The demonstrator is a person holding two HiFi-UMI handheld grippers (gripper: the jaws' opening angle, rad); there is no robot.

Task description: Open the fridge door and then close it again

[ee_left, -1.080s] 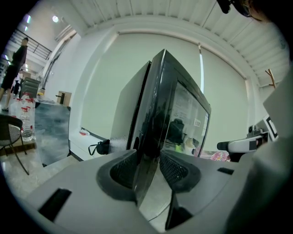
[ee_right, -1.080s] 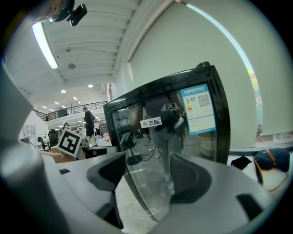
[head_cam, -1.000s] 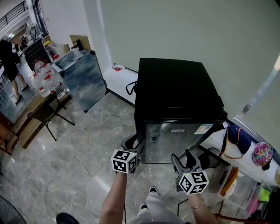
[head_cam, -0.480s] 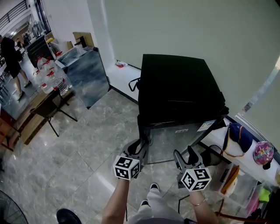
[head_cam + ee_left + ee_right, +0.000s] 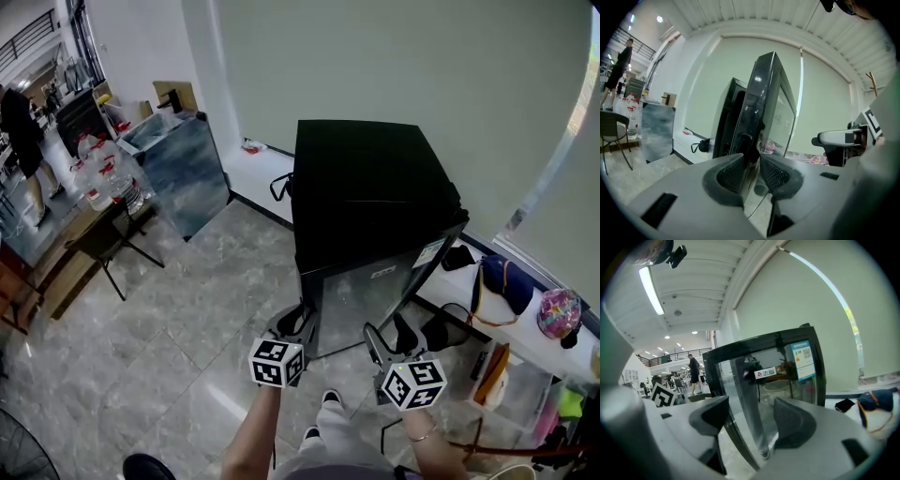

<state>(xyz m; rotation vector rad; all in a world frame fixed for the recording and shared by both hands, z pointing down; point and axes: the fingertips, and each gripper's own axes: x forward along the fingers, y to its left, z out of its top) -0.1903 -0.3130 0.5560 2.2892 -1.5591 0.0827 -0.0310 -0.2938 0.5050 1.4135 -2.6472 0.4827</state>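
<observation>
L gripper (image 5: 298, 324) (image 5: 749, 171): jaws just been closing, pinched on the fridge door (image 5: 361, 292) (image 5: 765, 105) at its free edge. R gripper (image 5: 395, 336) (image 5: 750, 420): jaws wide apart, door's lower edge between, pads clear. Door ajar off black fridge (image 5: 370, 187); tiled floor (image 5: 187, 356), by wall (image 5: 375, 56).

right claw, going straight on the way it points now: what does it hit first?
The fridge door. Its glass front sits dead ahead between the right claw's open jaws, with nothing in front of it. It looks close, but the exact depth is unclear.
</observation>
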